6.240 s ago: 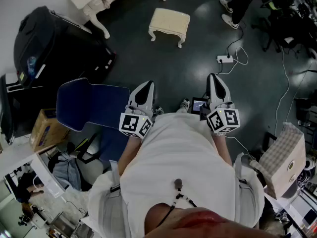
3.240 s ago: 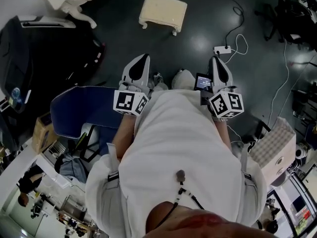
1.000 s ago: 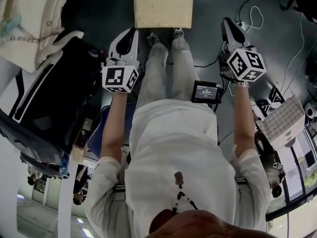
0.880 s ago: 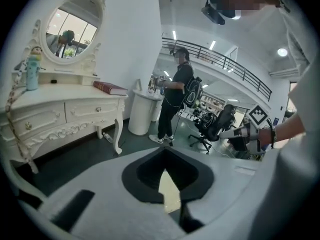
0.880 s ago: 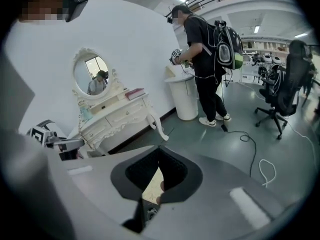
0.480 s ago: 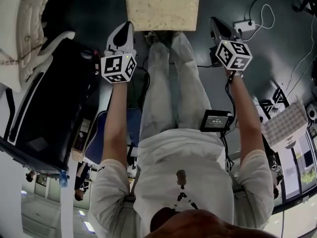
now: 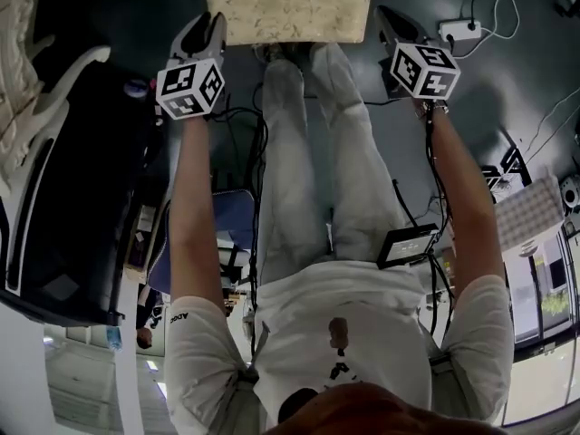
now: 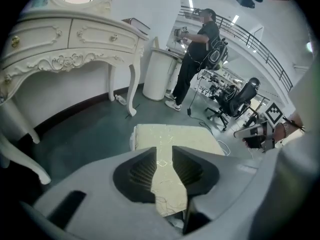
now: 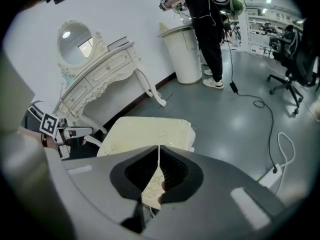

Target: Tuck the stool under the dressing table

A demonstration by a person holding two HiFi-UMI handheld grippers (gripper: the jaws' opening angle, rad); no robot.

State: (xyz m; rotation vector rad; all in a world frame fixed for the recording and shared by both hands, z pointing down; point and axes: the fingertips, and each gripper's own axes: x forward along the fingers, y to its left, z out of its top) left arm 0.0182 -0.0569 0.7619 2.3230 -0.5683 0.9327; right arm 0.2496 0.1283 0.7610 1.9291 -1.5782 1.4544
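Observation:
The cream upholstered stool (image 7: 288, 7) stands on the dark floor just beyond the person's feet. My left gripper (image 7: 210, 21) hangs at the stool's near left corner. Its jaws are opening, with a gap between them and nothing in it, and the stool seat (image 8: 175, 136) shows beyond the gap (image 8: 164, 151). My right gripper (image 7: 385, 16) is at the near right corner, shut, its tips touching (image 9: 159, 146) above the seat (image 9: 145, 131). The white carved dressing table (image 8: 60, 59) stands against the wall to the left, beyond the stool (image 9: 100, 66).
A large black case (image 7: 82, 198) lies on the floor at the left, beside a curved table leg (image 7: 63, 71). A white bin (image 8: 157, 74) and a standing person (image 8: 192, 49) are beyond the table. An office chair (image 8: 235, 96) and a power strip (image 7: 458, 30) with cables lie to the right.
The person has bent down and both grippers have dropped to the stool's near corners. The stool now fills the top of the head view, closer than before.

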